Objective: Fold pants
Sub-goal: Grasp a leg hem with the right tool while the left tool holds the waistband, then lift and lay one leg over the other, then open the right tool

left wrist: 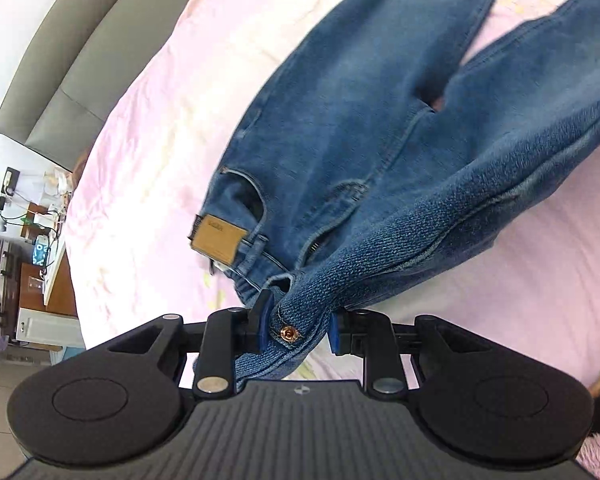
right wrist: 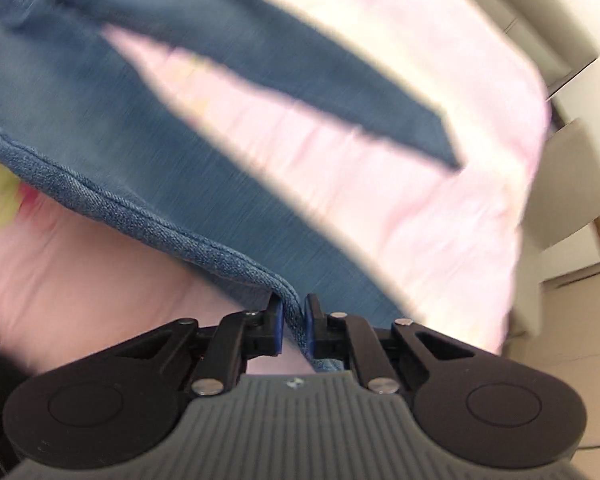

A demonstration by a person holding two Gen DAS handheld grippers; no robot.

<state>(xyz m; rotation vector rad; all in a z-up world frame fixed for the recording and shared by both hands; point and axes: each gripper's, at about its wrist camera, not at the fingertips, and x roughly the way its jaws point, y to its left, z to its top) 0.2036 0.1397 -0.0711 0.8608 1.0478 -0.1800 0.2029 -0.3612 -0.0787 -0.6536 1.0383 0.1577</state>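
Left tool (left wrist: 298, 330) clamped on jeans (left wrist: 360, 120) waistband, right tool (right wrist: 292, 330) clamped on leg seam, lifting one side off bed (left wrist: 148, 128) to fold lengthwise.

Black right tongs (right wrist: 291, 322) with blue pads clamped on hem edge of blurred blue denim pants (right wrist: 100, 128), lifted above pink bed sheet (right wrist: 380, 184), legs splayed apart

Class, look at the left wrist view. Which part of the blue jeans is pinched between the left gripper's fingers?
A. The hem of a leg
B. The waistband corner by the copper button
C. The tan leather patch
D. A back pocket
B: the left gripper is shut on the jeans at the waistband corner, where the copper button sits between its blue pads; the tan patch lies free.
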